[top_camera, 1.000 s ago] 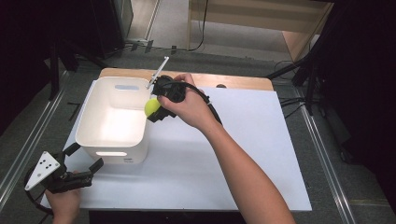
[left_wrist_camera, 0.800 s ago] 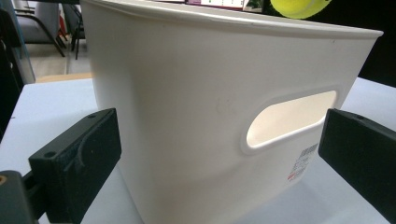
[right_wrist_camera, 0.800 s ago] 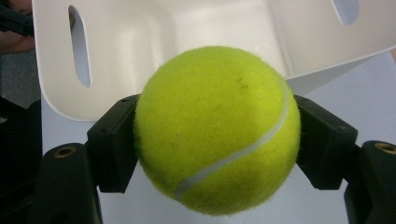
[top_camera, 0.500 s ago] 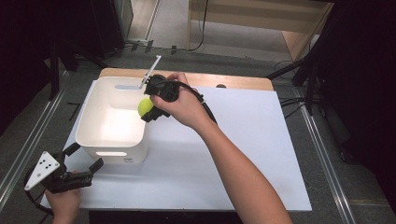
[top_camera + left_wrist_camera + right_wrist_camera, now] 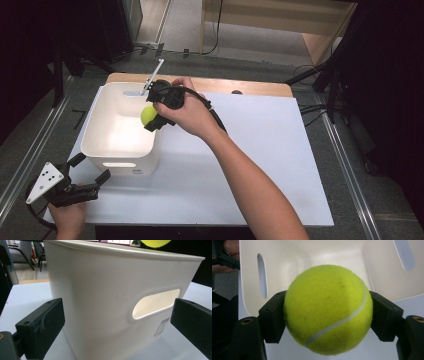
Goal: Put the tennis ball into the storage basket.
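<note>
Right gripper [image 5: 151, 119]: sitting left of centre in the upper half of the high view, its jaws clamping a tennis ball [image 5: 148, 114] from both sides; in the right gripper view [image 5: 328, 312] the black pads are pressing on the ball's [image 5: 328, 308] left and right flanks.
Tennis ball: hanging over the right rim of the white bin [image 5: 95, 135], above its open inside; in the left gripper view it is peeking over the bin's rim at the top right edge [image 5: 155, 242].
White bin: standing on the white table top [image 5: 260, 165], in the left half of the high view, with a slot handle in its near wall [image 5: 155, 303].
Left gripper [image 5: 90, 170]: lying low at the lower left of the high view, just in front of the bin's near wall, its jaws standing wide apart and gripping nothing; in its own view [image 5: 117, 322] the bin's wall is showing between them.
</note>
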The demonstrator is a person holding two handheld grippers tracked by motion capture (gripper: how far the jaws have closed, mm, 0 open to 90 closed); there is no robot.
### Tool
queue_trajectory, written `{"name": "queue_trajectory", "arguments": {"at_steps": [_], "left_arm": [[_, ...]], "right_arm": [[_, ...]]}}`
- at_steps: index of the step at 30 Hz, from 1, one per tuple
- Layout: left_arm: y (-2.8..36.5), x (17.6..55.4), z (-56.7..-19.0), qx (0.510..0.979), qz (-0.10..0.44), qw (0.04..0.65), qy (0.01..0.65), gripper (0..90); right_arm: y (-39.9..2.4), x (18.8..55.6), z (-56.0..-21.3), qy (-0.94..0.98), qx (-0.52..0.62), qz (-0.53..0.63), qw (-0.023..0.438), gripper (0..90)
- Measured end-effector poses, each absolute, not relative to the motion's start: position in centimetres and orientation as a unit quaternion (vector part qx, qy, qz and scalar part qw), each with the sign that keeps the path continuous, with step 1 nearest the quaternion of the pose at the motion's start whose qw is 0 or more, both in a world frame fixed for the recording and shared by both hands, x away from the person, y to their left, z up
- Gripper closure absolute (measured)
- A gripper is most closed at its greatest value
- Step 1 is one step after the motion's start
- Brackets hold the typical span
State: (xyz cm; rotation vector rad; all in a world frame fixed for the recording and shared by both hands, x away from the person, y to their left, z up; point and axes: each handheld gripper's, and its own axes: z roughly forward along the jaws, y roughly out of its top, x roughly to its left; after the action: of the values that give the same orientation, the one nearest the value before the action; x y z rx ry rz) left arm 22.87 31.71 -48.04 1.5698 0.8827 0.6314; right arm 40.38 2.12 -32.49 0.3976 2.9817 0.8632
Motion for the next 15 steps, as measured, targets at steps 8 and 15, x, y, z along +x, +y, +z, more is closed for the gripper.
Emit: {"name": "queue_trajectory", "arguments": {"at_steps": [8, 15], "left_arm": [[31.8, 22.9, -48.0, 0.672, 0.270, 0.578, 0.377, 0.0], [31.8, 22.9, -48.0, 0.672, 0.269, 0.578, 0.377, 0.0]], "right_arm": [[3.1, 40.2, -32.5, 0.953, 0.127, 0.275, 0.003, 23.4], [3.8, 40.1, -32.8, 0.954, 0.119, 0.275, 0.000, 23.4]]}}
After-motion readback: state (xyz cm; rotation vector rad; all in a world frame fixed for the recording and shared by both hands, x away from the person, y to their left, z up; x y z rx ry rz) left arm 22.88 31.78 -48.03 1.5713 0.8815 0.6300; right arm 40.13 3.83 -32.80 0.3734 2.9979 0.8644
